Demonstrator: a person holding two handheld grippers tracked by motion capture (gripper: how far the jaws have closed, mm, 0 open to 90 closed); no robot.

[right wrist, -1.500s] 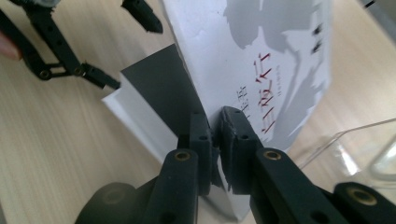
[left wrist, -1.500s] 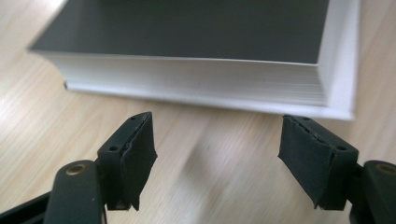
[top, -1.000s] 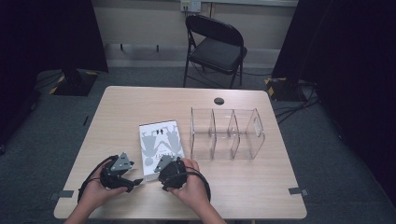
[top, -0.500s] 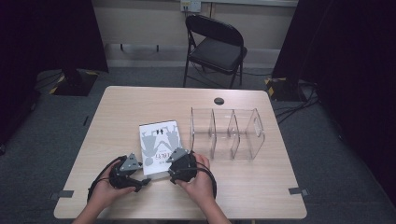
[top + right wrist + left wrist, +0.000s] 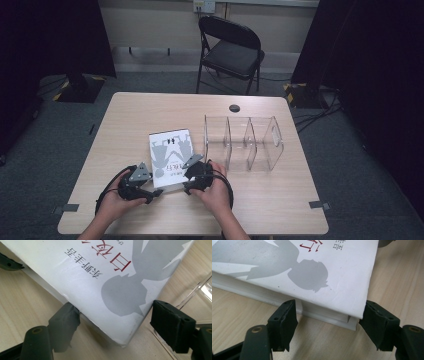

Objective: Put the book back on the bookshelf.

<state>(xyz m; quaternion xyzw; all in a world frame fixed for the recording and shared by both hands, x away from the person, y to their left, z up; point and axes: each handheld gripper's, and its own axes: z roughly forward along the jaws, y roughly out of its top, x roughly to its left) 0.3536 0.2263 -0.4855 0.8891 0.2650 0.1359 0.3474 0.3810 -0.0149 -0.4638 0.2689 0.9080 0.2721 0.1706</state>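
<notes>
Wooden table in a dark-curtained room: two hand-held grippers meet at a white paperback.

Lying flat beside a clear acrylic divider rack, the book has a near corner between each pair of jaws. The left gripper stands unclenched, pads at the page edge; the right gripper has just been opening, one pad touching the book's side.
</notes>
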